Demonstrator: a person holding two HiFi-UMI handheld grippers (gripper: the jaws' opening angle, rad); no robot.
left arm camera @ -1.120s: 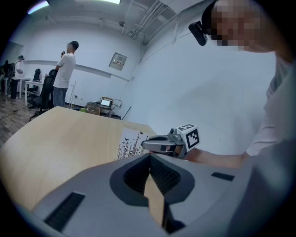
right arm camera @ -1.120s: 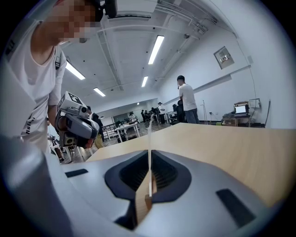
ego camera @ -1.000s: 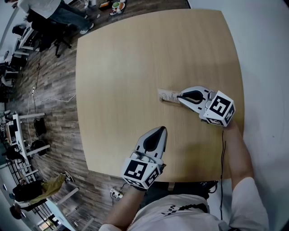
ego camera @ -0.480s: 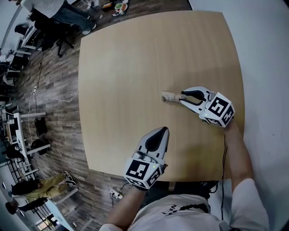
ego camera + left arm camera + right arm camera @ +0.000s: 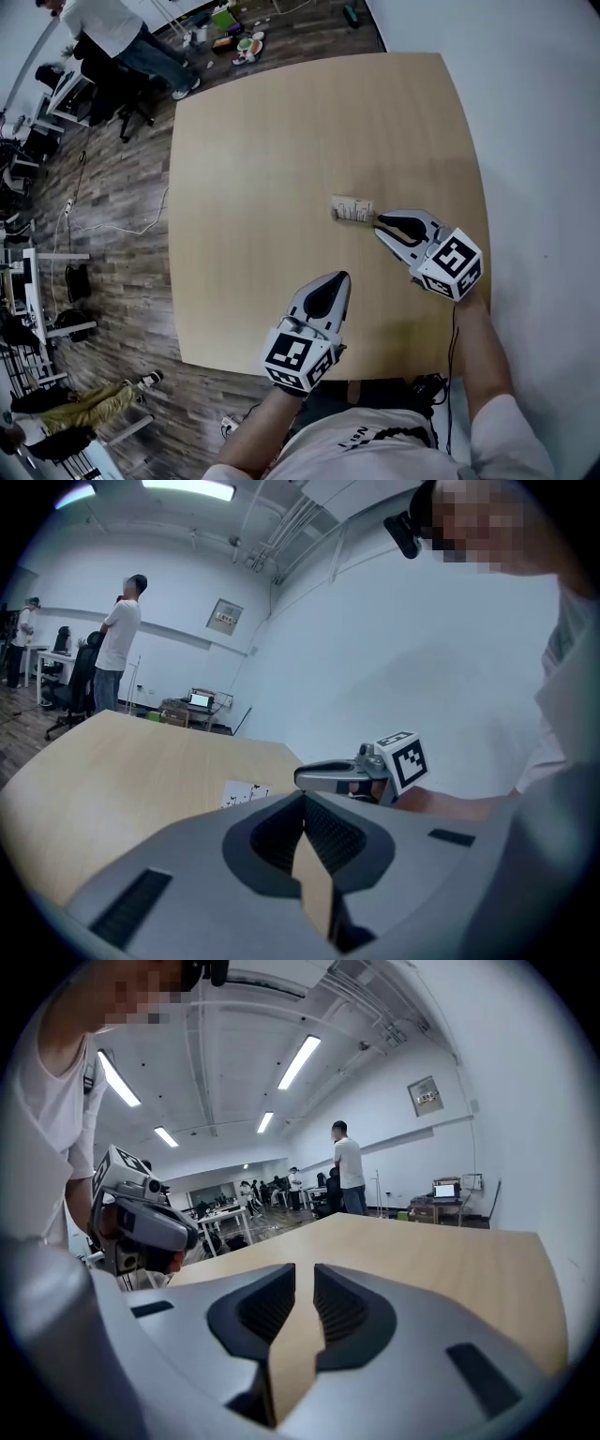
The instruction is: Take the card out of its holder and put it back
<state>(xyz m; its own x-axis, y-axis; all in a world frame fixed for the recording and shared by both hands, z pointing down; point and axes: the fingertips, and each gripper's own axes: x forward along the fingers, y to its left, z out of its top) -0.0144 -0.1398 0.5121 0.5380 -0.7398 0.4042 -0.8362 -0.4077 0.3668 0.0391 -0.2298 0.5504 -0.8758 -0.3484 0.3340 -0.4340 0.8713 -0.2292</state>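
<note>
**A:** Where's the card?

**B:** The white printed card (image 5: 353, 208) sits in its card holder (image 5: 336, 213) out on the wooden table (image 5: 253, 131).

**A:** And the right gripper (image 5: 379, 223)?

**B:** Its tips are just beside the holder, the jaws a sliver apart with nothing between them.

**A:** Left?

**B:** The left gripper (image 5: 343, 277) is pinched closed and empty, nearer the person and clear of the holder.

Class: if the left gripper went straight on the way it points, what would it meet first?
Most likely the right gripper, dead ahead in the left gripper view; the card holder lies just left of that line. Depth is uncertain.
</note>
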